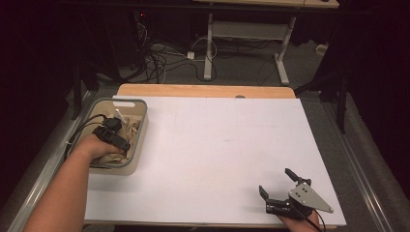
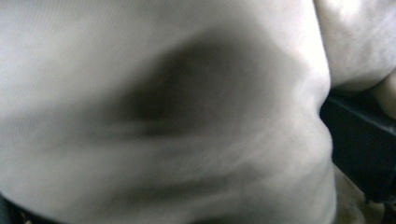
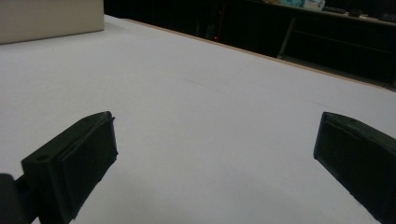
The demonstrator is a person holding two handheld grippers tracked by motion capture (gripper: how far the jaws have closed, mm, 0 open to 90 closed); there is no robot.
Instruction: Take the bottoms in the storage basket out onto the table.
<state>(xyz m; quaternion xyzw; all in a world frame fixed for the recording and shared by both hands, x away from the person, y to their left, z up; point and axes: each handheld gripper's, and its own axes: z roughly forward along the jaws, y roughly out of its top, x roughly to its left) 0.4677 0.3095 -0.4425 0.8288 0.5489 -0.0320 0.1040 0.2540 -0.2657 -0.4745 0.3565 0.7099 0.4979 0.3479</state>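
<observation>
Right claw [image 1: 277, 183] agape, left claw [image 1: 112, 133] — basket [image 1: 138, 104] cloth [image 2: 163, 116]

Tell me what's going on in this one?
A person is working with a gripper in each hand. The left gripper is pushed down into a grey bin at the table's left side, among beige cloth that presses right against its camera; whether it has gripped anything cannot be told. The right gripper waits near the front right of the white table, fingers wide apart and holding nothing.
</observation>
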